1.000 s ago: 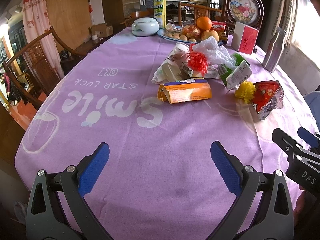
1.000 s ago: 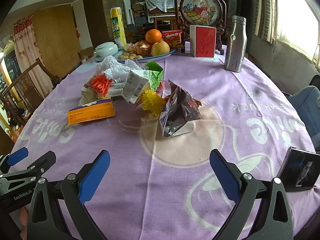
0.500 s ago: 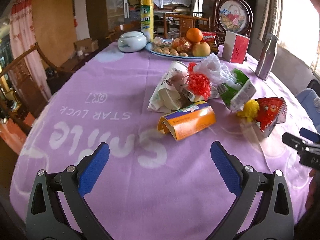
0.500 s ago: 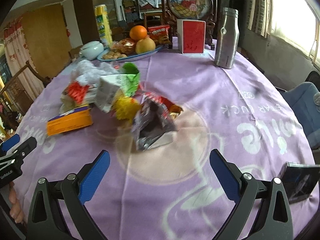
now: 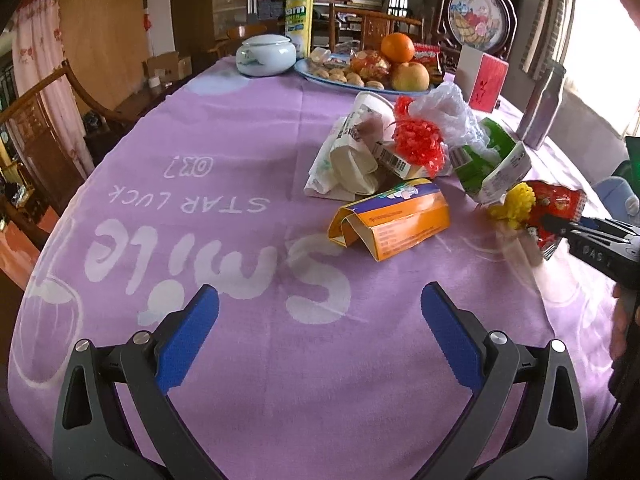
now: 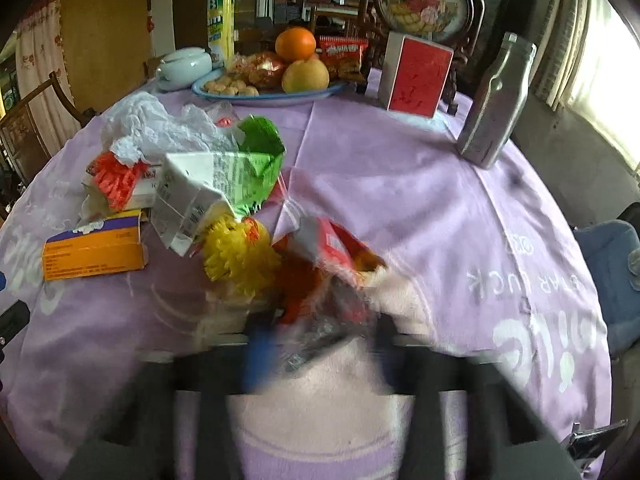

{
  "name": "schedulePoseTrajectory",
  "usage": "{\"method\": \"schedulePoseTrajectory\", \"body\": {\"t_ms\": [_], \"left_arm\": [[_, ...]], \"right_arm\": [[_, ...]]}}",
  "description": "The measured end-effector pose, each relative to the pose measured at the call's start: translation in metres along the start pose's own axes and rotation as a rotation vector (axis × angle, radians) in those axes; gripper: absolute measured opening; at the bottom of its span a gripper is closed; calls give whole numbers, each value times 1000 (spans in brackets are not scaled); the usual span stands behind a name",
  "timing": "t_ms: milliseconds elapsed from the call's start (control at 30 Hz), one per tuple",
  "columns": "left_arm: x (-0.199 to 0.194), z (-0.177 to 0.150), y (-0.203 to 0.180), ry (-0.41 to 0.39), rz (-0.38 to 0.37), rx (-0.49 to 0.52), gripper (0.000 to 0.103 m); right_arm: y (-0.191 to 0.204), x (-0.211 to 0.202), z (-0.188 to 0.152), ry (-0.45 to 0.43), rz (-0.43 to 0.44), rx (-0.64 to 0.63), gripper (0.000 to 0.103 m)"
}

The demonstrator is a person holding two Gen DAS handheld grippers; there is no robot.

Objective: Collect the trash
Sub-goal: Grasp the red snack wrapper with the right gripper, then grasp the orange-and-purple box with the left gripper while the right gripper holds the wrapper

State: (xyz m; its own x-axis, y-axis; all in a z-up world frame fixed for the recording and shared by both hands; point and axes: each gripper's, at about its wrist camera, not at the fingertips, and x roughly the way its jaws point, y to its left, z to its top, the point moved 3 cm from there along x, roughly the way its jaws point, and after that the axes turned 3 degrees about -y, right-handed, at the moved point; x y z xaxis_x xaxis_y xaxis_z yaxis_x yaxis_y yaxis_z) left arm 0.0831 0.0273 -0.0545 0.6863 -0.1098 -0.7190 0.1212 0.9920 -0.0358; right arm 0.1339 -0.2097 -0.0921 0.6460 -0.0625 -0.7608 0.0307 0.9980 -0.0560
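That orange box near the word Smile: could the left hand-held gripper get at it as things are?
Probably yes. The left hand-held gripper is open, and only bare purple cloth lies between it and the orange box.

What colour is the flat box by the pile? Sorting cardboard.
Orange with a purple edge, the box; the left wrist view shows it best.
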Motion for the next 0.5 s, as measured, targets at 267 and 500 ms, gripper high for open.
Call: {"method": "schedulePoseTrajectory", "body": {"t_ms": [267,500], "left_arm": [[11,16,-17,9,-2,62,97],[41,35,-47,47,-28,195,97]], "right_arm": [[-31,-45,-14,-96,61,127,16],[-28,-60,-31,-77,128,108,19]]}}
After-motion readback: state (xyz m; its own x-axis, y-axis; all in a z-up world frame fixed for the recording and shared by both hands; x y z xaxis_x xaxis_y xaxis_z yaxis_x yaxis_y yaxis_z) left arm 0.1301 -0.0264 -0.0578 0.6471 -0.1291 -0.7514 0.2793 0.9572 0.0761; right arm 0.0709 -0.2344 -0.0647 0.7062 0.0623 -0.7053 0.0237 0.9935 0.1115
